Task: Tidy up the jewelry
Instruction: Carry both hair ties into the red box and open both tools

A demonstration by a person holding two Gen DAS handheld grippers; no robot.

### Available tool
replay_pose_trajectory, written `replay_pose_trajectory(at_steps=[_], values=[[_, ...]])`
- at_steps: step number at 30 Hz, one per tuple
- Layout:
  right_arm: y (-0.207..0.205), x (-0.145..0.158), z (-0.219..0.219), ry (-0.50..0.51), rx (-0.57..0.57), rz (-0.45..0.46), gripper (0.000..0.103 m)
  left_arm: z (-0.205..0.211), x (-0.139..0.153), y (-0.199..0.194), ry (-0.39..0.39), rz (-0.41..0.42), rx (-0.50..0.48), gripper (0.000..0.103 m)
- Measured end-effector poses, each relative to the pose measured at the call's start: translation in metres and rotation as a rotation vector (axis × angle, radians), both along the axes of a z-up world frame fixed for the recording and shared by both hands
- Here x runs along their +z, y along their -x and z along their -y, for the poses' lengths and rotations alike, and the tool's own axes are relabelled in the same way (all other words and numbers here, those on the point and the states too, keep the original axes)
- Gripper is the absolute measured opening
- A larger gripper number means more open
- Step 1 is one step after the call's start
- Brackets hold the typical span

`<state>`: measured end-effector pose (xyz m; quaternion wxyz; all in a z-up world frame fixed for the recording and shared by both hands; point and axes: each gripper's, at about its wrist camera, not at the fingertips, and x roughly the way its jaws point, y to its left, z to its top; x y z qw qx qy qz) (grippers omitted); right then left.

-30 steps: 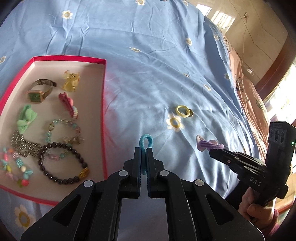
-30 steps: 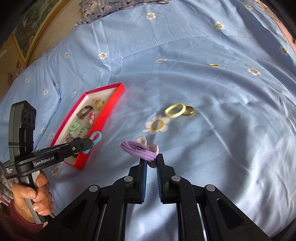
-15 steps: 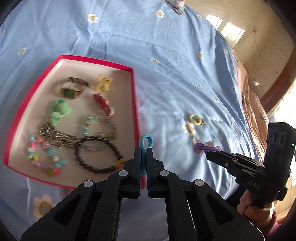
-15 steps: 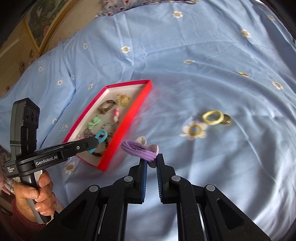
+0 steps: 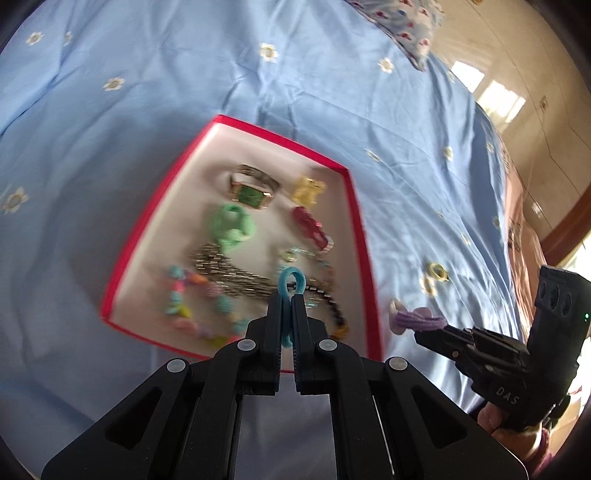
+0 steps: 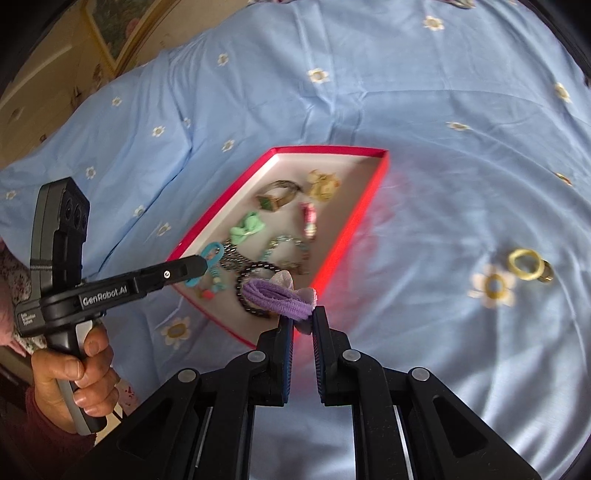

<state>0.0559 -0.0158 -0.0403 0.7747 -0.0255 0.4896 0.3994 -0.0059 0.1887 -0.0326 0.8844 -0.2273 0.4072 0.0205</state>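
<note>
My left gripper (image 5: 287, 301) is shut on a small blue hair tie (image 5: 291, 282) and holds it above the near part of the red tray (image 5: 360, 229). The left gripper (image 6: 201, 264) also shows in the right wrist view, over the tray's left edge. My right gripper (image 6: 301, 314) is shut on a purple hair tie with a pale bow (image 6: 277, 291), just above the tray's (image 6: 364, 206) near right rim. The tray holds a green-stone ring (image 5: 251, 192), a green bow (image 5: 231, 223), a red clip (image 5: 310, 225), chains and bead bracelets.
A yellow hair ring (image 6: 524, 258) and a gold ring (image 6: 545, 275) lie on the blue flowered bedsheet (image 6: 424, 122), right of the tray. They also show in the left wrist view, where the yellow ring (image 5: 437, 272) lies far right. A patterned pillow (image 5: 399, 22) lies at the far edge.
Both grippers have moved left toward the tray with their hair ties. The left one went from beside the tray's right rim to over its contents; the right one reached the rim.
</note>
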Motion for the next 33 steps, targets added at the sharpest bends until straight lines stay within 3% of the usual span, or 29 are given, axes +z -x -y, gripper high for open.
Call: replay_pose_trajectory(at_steps=[15, 33], values=[[-0.006, -0.023, -0.057, 0.046, 0.087, -0.016, 0.010, -0.034, -0.021, -0.002, 0.011, -0.038, 0.057, 0.004], [-0.012, -0.041, -0.070, 0.092, 0.107, -0.060, 0.017, -0.040, -0.035, -0.007, 0.024, -0.075, 0.071, 0.005]])
